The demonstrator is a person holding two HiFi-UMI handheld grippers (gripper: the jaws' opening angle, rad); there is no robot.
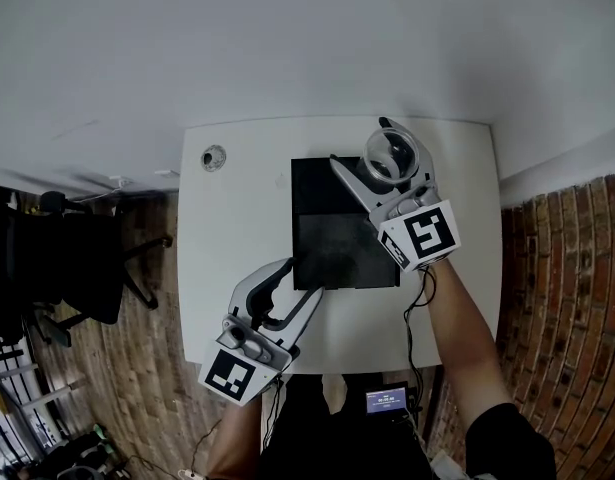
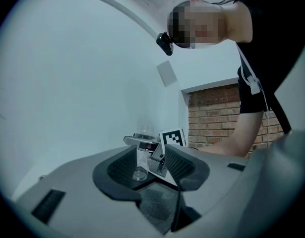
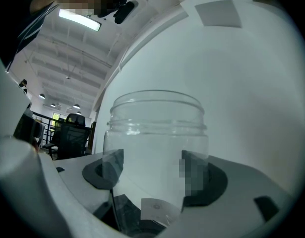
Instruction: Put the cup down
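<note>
A clear glass cup (image 1: 392,155) stands upright over the far right corner of the black mat (image 1: 337,238). My right gripper (image 1: 372,148) is shut on it, one finger on each side. In the right gripper view the cup (image 3: 157,152) fills the space between the dark pads (image 3: 100,170), which press on its sides. Whether its base touches the mat I cannot tell. My left gripper (image 1: 299,280) hangs at the mat's near left corner, open and holding nothing. Its view looks past its own pads (image 2: 179,167) at the distant cup (image 2: 141,155) in the right gripper.
The mat lies on a white table (image 1: 237,228) set against a white wall. A small round object (image 1: 213,157) sits at the table's far left corner. A black office chair (image 1: 77,258) stands on the brick-pattern floor to the left. The person's arm (image 1: 457,328) reaches along the table's right side.
</note>
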